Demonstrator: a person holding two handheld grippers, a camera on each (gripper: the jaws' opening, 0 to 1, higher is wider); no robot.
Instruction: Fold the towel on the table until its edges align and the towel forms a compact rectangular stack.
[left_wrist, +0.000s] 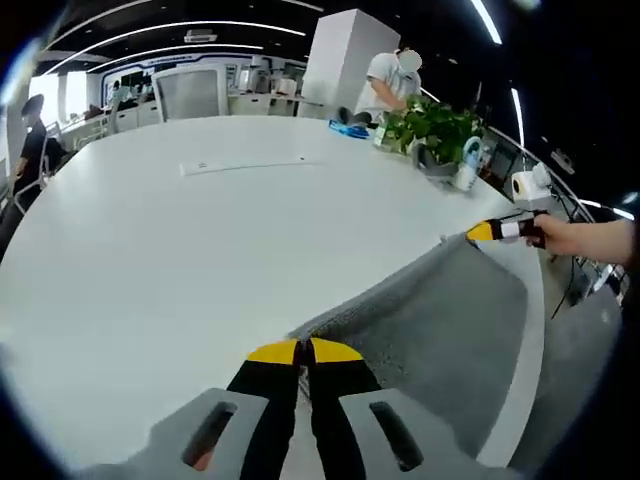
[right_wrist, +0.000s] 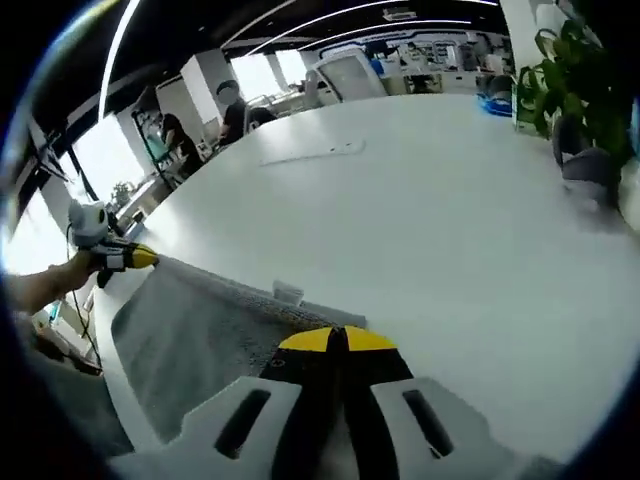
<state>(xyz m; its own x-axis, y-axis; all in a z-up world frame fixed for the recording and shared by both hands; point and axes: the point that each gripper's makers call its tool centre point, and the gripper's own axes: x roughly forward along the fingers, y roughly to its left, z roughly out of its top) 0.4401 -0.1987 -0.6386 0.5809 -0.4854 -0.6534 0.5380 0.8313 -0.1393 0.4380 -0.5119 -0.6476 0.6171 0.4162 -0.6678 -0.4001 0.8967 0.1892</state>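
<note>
Grey towel (left_wrist: 440, 320) hangs over near edge of white surface (left_wrist: 200, 250); left gripper (left_wrist: 303, 351) clamped on one top corner, right gripper (right_wrist: 335, 340) clamped on the other, small white tag (right_wrist: 287, 292) just beside it, writing unreadable; potted plant (left_wrist: 435, 130) and paper roll (left_wrist: 525, 184) at far side.

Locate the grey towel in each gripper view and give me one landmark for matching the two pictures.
Left gripper view: the grey towel runs from bottom centre up to the right, at the table's near edge.
Right gripper view: the towel lies at lower left, stretching toward the left edge.
Shared landmark: the potted green plant on the white table, upper right in both views.
</note>
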